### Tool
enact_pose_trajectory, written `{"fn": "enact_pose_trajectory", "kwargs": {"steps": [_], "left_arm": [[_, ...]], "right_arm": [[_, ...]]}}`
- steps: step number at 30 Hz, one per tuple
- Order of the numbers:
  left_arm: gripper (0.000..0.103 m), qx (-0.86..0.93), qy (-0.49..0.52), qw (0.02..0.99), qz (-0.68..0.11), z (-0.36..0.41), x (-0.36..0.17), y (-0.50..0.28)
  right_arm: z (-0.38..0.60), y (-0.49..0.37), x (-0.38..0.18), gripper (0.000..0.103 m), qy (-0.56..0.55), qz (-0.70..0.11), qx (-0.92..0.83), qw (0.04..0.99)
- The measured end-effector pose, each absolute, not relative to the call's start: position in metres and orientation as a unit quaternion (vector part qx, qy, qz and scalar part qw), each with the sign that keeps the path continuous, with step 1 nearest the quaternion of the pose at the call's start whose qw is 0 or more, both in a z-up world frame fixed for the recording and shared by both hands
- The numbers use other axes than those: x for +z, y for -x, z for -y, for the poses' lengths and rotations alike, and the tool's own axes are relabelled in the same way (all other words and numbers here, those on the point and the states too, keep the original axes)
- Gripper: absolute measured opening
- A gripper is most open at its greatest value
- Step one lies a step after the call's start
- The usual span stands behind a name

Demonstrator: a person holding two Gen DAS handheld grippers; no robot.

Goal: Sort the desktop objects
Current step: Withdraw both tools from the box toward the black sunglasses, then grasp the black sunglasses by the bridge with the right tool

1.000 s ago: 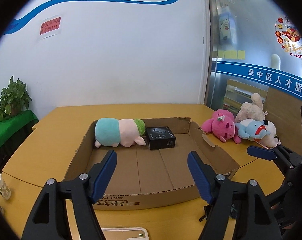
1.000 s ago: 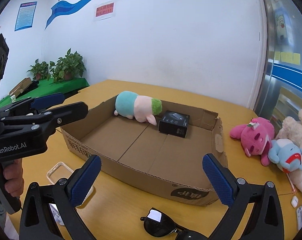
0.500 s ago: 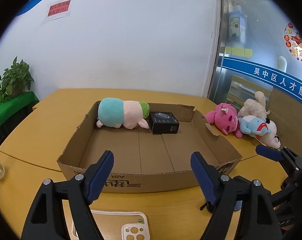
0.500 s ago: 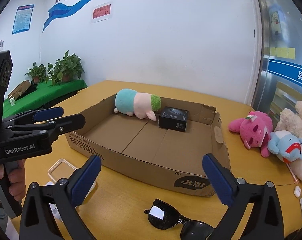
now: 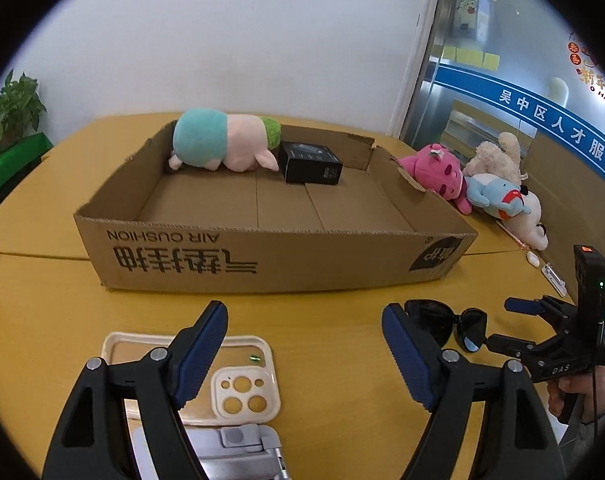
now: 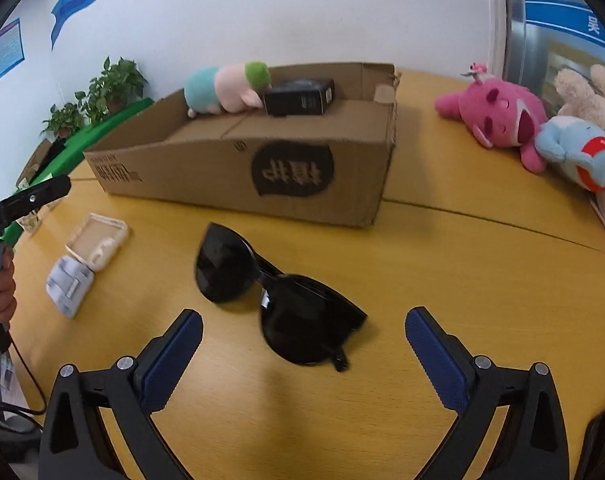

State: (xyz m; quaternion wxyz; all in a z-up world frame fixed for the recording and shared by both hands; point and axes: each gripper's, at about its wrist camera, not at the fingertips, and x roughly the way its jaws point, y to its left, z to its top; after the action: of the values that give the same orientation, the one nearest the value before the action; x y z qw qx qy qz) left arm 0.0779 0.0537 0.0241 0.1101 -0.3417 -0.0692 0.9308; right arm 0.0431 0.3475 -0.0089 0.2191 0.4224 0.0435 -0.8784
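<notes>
Black sunglasses (image 6: 270,292) lie on the yellow table in front of the cardboard box (image 6: 182,168). My right gripper (image 6: 304,340) hovers just above them, open, its blue pads either side of the near lens and not touching it. My left gripper (image 5: 304,340) is open and empty over the table, with a cream phone case (image 5: 190,376) under its left finger and a white folding stand (image 5: 230,452) nearer still. The box (image 5: 262,256) holds a teal and pink plush (image 5: 222,144) and a small black box (image 5: 310,162).
A pink plush (image 5: 442,172), a blue one (image 5: 498,192) and a beige one lie on the table right of the box. Small white items (image 5: 552,274) sit near the right edge. Potted plants (image 6: 102,92) stand on a green surface at far left.
Both grippers have sunk and tipped down toward the table. The right one has come over the sunglasses. The left one's jaws stand wider and the phone case and stand are now below it.
</notes>
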Motion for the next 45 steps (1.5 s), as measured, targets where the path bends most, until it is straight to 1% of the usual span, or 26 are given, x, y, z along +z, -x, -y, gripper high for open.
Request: {"fn": "enact_pose_trajectory", "kwargs": {"steps": [4,9,12,14,16,18,20,21,22,23,25,28,30,36,38,41,42,45], "left_arm": [[0.08,0.926,0.353,0.118,0.061,-0.06,0.018,-0.079],[0.08,0.925,0.354,0.122,0.063,-0.06,0.016,-0.08],[0.08,0.923,0.358,0.123,0.068,-0.059,0.014,-0.076],[0.08,0.923,0.359,0.121,0.071,-0.06,0.012,-0.074],[0.08,0.92,0.363,0.128,0.074,-0.062,0.01,-0.071],[0.08,0.915,0.37,0.139,0.077,-0.067,0.007,-0.066],[0.08,0.911,0.375,0.154,0.08,-0.072,0.005,-0.063],[0.08,0.908,0.378,0.162,0.082,-0.075,0.005,-0.062],[0.08,0.905,0.381,0.169,0.085,-0.078,0.003,-0.059],[0.08,0.901,0.386,0.178,0.089,-0.081,0.002,-0.057],[0.08,0.888,0.4,0.203,0.101,-0.085,-0.001,-0.05],[0.079,0.863,0.426,0.237,0.13,-0.092,-0.008,-0.038],[0.079,0.85,0.439,0.256,0.142,-0.1,-0.012,-0.033],[0.078,0.816,0.478,0.29,0.149,-0.131,-0.03,-0.028],[0.075,0.806,0.488,0.296,0.153,-0.137,-0.036,-0.029],[0.045,0.795,0.506,0.298,0.151,-0.143,-0.045,-0.03],[0.041,0.797,0.512,0.288,0.141,-0.143,-0.047,-0.031],[0.039,0.804,0.503,0.285,0.139,-0.138,-0.045,-0.034]], "right_arm": [[-0.342,-0.032,-0.013,0.103,-0.42,-0.054,-0.874,0.239],[-0.33,-0.023,-0.021,0.102,-0.43,-0.042,-0.863,0.263],[-0.314,-0.038,-0.025,0.103,-0.439,-0.05,-0.853,0.278],[-0.301,-0.057,-0.021,0.102,-0.436,-0.051,-0.841,0.315],[-0.291,-0.073,-0.016,0.102,-0.422,-0.065,-0.842,0.33],[-0.286,-0.081,-0.014,0.102,-0.412,-0.089,-0.852,0.312],[-0.286,-0.078,-0.021,0.102,-0.425,-0.091,-0.853,0.289],[-0.287,-0.075,-0.024,0.099,-0.433,-0.085,-0.851,0.285],[-0.288,-0.072,-0.029,0.091,-0.441,-0.076,-0.849,0.279],[-0.288,-0.071,-0.032,0.085,-0.446,-0.072,-0.849,0.274],[-0.284,-0.069,-0.035,0.06,-0.45,-0.076,-0.849,0.267],[-0.277,-0.069,-0.037,0.049,-0.45,-0.083,-0.851,0.259],[-0.276,-0.071,-0.037,0.048,-0.45,-0.08,-0.852,0.257],[-0.281,-0.074,-0.038,0.039,-0.449,-0.013,-0.855,0.26],[-0.282,-0.077,-0.039,0.037,-0.448,0.01,-0.854,0.265],[-0.28,-0.081,-0.04,0.034,-0.448,0.03,-0.848,0.281],[-0.278,-0.082,-0.04,0.034,-0.449,0.033,-0.846,0.286],[-0.274,-0.084,-0.039,0.033,-0.448,0.033,-0.843,0.294]]}}
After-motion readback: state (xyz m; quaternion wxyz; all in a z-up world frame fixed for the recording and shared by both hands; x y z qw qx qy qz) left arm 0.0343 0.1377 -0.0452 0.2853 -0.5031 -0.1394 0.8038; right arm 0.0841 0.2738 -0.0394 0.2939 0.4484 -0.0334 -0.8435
